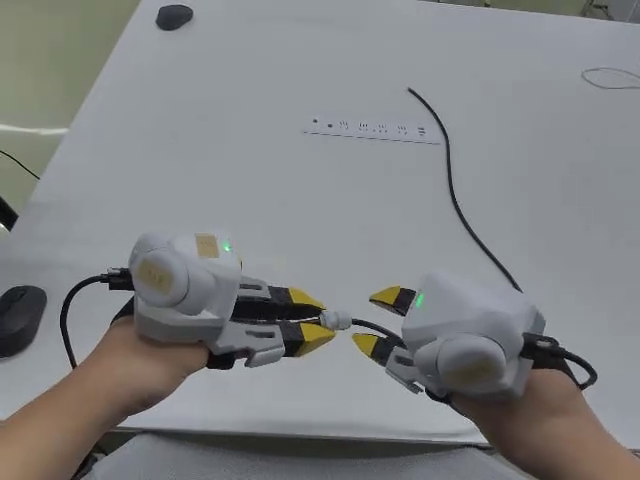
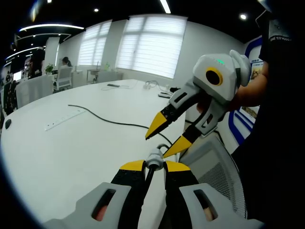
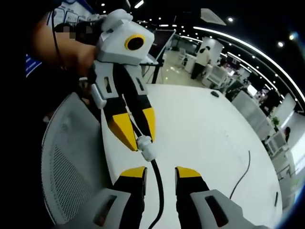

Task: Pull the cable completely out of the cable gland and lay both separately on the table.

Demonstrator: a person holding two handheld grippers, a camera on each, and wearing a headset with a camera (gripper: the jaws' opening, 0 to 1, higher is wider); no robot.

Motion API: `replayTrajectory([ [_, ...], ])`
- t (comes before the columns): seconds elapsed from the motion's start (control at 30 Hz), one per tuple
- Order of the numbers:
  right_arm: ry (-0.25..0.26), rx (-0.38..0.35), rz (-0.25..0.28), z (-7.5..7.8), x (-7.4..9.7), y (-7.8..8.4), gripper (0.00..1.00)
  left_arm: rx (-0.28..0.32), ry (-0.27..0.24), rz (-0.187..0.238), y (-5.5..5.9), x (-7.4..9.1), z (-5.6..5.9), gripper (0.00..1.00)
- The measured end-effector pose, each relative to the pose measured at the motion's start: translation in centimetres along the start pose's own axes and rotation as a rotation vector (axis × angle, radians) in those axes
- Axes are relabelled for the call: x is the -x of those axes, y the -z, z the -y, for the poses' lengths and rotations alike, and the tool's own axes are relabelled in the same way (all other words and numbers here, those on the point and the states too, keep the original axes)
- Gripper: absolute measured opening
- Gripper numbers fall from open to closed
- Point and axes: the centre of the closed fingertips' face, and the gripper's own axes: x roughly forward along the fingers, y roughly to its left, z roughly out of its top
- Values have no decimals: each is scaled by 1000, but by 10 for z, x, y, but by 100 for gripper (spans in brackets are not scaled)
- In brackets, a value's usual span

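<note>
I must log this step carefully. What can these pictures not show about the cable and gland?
- Right gripper view: where the cable runs on, cut by the bottom edge.
- Left gripper view: cable length inside the gland, hidden by the gland itself.
- Head view: whether the table wire joins this cable, hidden behind the right claw.

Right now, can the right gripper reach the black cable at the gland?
Likely yes: the thin black cable lies between the right gripper's open jaws, just off the small grey cable gland the left gripper holds.
</note>
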Motion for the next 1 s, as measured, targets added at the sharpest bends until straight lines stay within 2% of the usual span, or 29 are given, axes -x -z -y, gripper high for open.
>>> replayTrajectory([
  [0.1, 0, 14, 3, 1, -1, -1, 12, 4, 1, 2, -1, 0, 1, 15],
  [0.4, -19, 30, 19, -5, -3, -2, 1, 7, -5, 5, -2, 0, -1, 15],
  [0.5, -27, 33, 11, -7, -5, 1, 1, 5, 0, -5, 1, -1, 0, 15],
  [0.63, -14, 20, 12, -5, -5, 2, 0, 7, 1, -1, -1, -1, -1, 15],
  [0.7, -15, 0, 28, -3, -4, 2, 0, 3, 1, 3, -2, -1, -1, 15],
  [0.8, 3, -33, 18, 2, -4, 6, 0, 3, 1, 9, -5, 0, -3, 15],
  [0.93, 27, -132, -10, 10, -4, 16, 0, 1, -1, 9, -6, 1, -7, 15],
  [1.0, 40, -162, -4, 17, -3, 19, 0, 1, -1, 11, -7, 1, -8, 15],
])
